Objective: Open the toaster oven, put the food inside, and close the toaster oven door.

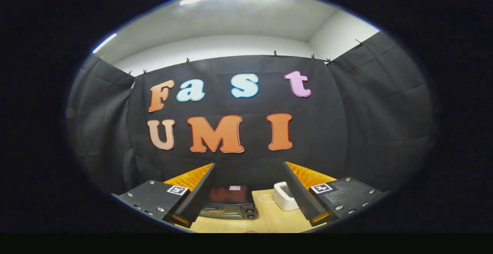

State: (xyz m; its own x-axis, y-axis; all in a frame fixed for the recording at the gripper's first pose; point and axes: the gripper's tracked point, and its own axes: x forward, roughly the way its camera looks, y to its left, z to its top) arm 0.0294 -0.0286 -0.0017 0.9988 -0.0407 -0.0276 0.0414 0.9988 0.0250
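Gripper view looks forward, seemingly high and well back from toaster oven [230,204].

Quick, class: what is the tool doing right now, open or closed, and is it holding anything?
Tool: open, fingers spread wide and holding nothing; the toaster oven sits on the table beyond them.

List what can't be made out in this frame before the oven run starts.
- Toaster oven: small and low, left side behind a finger; door looks shut, handle and latch unclear.
- White box: partly behind the other finger; contents unclear.
- Food: can't be identified.
- Table: near part cut off by the view's edge.
- Gripper: open, holding nothing.
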